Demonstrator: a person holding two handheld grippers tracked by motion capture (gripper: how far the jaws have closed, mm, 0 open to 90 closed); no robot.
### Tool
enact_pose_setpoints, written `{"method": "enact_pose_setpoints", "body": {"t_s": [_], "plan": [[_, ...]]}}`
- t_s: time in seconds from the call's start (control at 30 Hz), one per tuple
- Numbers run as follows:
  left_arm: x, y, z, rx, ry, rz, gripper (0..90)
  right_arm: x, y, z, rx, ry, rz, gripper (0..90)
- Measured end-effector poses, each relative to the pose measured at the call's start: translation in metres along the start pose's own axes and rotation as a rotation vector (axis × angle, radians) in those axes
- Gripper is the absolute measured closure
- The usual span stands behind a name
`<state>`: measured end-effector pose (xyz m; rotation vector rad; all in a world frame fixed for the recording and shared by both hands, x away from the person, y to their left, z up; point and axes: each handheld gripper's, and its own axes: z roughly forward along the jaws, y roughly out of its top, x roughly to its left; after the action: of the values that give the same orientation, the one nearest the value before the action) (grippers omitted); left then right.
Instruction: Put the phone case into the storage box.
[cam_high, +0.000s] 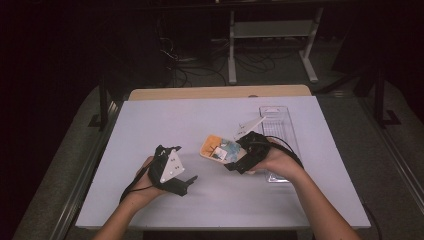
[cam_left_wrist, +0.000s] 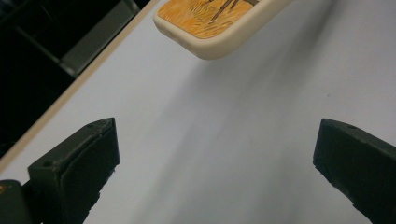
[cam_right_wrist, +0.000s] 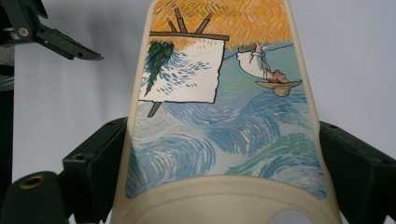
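While the right gripper (cam_right_wrist: 224, 177) clamps the painted phone case (cam_right_wrist: 224, 116), left gripper (cam_left_wrist: 215, 172) jaws apart, clear tray (cam_high: 280, 125) beside.

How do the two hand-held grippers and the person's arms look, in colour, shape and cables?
Both are black. The left hand-held gripper carries a pale grey three-cornered plate with small dark marks, and a black cable trails from it. The right hand-held gripper has a similar plate and a looping black cable. The jaws are blocky with flat pads. The forearms are bare; no sleeves show.
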<state>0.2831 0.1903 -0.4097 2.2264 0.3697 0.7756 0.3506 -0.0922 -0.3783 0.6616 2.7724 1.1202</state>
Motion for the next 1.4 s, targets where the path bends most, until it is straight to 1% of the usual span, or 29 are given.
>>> {"method": "enact_pose_setpoints", "body": {"t_s": [0.1, 0.13, 0.2, 0.23, 0.27, 0.3, 0.33, 0.37, 0.4, 0.43, 0.47, 0.5, 0.67, 0.77, 0.8, 0.83, 0.9, 1.03, 1.07, 1.1, 1.17, 1.2, 1.3, 1.37, 1.4], "plan": [[-0.003, 0.001, 0.001, 0.001, 0.014, 0.026, 0.0, 0.0, 0.0, 0.0, -0.001, -0.002, -0.004, 10.2], [-0.005, 0.001, 0.002, -0.001, 0.018, 0.026, 0.0, 0.0, 0.0, 0.0, 0.0, -0.001, -0.003, 10.2], [-0.006, 0.001, 0.002, 0.007, 0.027, 0.049, 0.0, 0.0, 0.0, 0.001, 0.001, 0.002, -0.005, 10.2], [-0.008, 0.001, 0.004, -0.015, 0.033, 0.031, 0.0, 0.0, 0.0, 0.001, 0.003, 0.003, -0.005, 10.2], [-0.007, 0.001, 0.002, 0.014, 0.037, 0.064, 0.0, 0.001, 0.0, 0.001, 0.004, 0.003, -0.005, 10.2], [-0.008, 0.002, 0.002, 0.019, 0.042, 0.071, 0.0, 0.001, 0.0, 0.001, 0.003, 0.004, -0.004, 10.2], [-0.009, 0.002, 0.002, 0.01, 0.051, 0.074, 0.0, 0.001, 0.0, 0.001, 0.001, 0.003, -0.006, 10.2], [-0.009, 0.002, 0.002, 0.021, 0.051, 0.091, 0.0, 0.001, 0.0, 0.001, 0.001, 0.003, -0.004, 10.2], [-0.009, 0.001, 0.002, 0.015, 0.06, 0.097, 0.0, 0.0, 0.0, 0.0, 0.0, 0.003, -0.003, 10.2], [-0.01, 0.001, 0.002, 0.023, 0.068, 0.108, 0.0, 0.0, 0.0, 0.0, 0.001, 0.003, -0.004, 10.2], [-0.011, 0.001, 0.003, 0.013, 0.076, 0.112, 0.0, 0.0, 0.0, 0.001, 0.001, 0.003, -0.004, 10.2], [-0.011, 0.001, 0.003, 0.013, 0.083, 0.129, 0.0, 0.001, 0.0, 0.001, 0.001, 0.002, -0.005, 10.2], [-0.015, 0.001, 0.004, 0.007, 0.12, 0.173, 0.0, 0.0, 0.0, 0.001, 0.0, 0.007, -0.008, 10.2], [-0.018, 0.001, 0.005, 0.009, 0.156, 0.218, 0.0, 0.001, 0.001, 0.002, 0.001, 0.01, -0.009, 10.2], [-0.019, 0.002, 0.005, 0.008, 0.165, 0.227, 0.0, 0.001, 0.001, 0.002, 0.0, 0.01, -0.009, 10.2], [-0.019, 0.002, 0.004, 0.011, 0.18, 0.251, 0.0, 0.001, 0.001, 0.002, 0.001, 0.01, -0.009, 10.2], [-0.021, 0.002, 0.004, 0.006, 0.198, 0.26, 0.0, 0.002, 0.001, 0.002, 0.002, 0.011, -0.008, 10.2], [-0.024, 0.003, 0.003, 0.019, 0.236, 0.307, 0.0, 0.002, 0.001, 0.002, 0.001, 0.01, -0.009, 10.2], [-0.024, 0.003, 0.003, 0.019, 0.236, 0.307, 0.0, 0.002, 0.001, 0.002, 0.001, 0.011, -0.009, 10.2], [-0.026, 0.002, 0.003, 0.02, 0.255, 0.327, 0.0, 0.002, 0.001, 0.002, -0.001, 0.012, -0.012, 10.2], [-0.029, 0.002, 0.003, 0.028, 0.263, 0.344, 0.0, 0.003, 0.001, 0.002, -0.002, 0.011, -0.014, 10.2], [-0.03, 0.001, 0.005, 0.015, 0.282, 0.359, 0.0, 0.003, 0.001, 0.002, -0.004, 0.012, -0.015, 10.2], [-0.034, 0.001, 0.007, 0.024, 0.292, 0.388, 0.0, 0.003, 0.001, 0.003, -0.004, 0.013, -0.015, 10.2], [-0.036, 0.0, 0.009, 0.035, 0.302, 0.424, 0.0, 0.002, 0.001, 0.003, -0.004, 0.015, -0.014, 10.2], [-0.037, 0.0, 0.01, 0.038, 0.316, 0.44, 0.0, 0.002, 0.001, 0.003, -0.004, 0.016, -0.013, 10.2]]}}
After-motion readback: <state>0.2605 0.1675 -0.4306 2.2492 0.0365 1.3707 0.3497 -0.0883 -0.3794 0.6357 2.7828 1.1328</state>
